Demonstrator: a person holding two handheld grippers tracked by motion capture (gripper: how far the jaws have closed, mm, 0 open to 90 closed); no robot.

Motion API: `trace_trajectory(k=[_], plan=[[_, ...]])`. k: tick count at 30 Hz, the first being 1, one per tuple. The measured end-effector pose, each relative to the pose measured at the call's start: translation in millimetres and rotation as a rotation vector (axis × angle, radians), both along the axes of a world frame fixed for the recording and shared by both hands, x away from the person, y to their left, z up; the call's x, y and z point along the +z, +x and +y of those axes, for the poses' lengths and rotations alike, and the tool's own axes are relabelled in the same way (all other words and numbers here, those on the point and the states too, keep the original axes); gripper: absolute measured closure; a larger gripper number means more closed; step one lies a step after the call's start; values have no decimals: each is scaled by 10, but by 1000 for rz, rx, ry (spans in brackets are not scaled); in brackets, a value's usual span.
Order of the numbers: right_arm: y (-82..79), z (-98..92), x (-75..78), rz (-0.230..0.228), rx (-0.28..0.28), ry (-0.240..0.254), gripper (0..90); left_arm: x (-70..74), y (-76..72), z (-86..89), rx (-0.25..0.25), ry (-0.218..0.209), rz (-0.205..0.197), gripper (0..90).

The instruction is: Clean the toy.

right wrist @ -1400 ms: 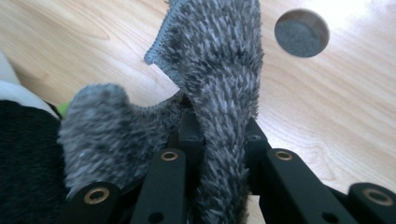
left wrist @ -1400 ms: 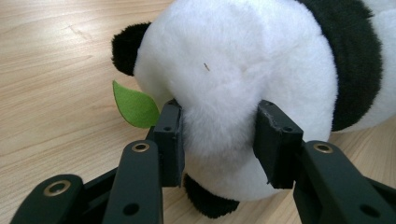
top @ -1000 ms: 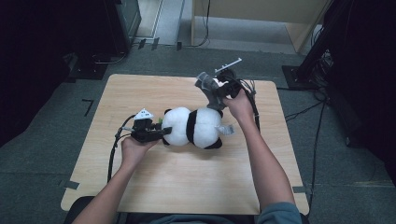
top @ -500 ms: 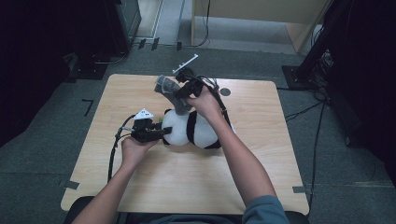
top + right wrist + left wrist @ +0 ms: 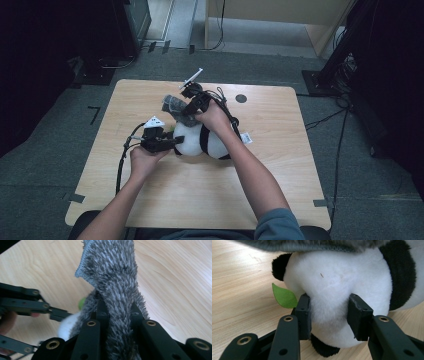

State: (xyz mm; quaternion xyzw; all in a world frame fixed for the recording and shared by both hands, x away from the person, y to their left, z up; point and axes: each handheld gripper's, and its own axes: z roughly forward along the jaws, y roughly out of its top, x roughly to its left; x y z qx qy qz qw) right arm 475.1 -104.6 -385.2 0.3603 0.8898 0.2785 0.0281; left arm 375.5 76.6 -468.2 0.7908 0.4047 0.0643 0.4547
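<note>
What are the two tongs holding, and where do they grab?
Left tongs squeeze the toy panda's white head; right tongs pinch the grey fuzzy cloth at a fold.

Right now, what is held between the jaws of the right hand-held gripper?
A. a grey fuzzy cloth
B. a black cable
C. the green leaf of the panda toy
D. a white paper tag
A: in the right gripper view the right hand-held gripper is shut on the grey fuzzy cloth, which sticks up between its black jaws, above the panda toy.
</note>
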Motion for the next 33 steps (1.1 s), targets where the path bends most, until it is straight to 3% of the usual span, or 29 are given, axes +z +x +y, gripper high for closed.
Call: trace_trajectory(k=[8, 11, 21, 25, 33], plan=[[132, -406, -53, 6, -88, -55, 781, -4, 6, 3, -2, -4, -1, 591], [180, -583, -89, 15, -125, -52, 780, -3, 4, -2, -3, -4, -3, 592], [209, -1166, -5, 3, -240, -75, 780, -4, 2, -4, -4, -2, -1, 592], [195, -1427, -110, 31, -281, -79, 780, -5, 5, -6, -3, -5, -1, 593], [123, -1752, -407, 67, -350, -28, 782, -5, 7, -7, -2, -10, -2, 593]])
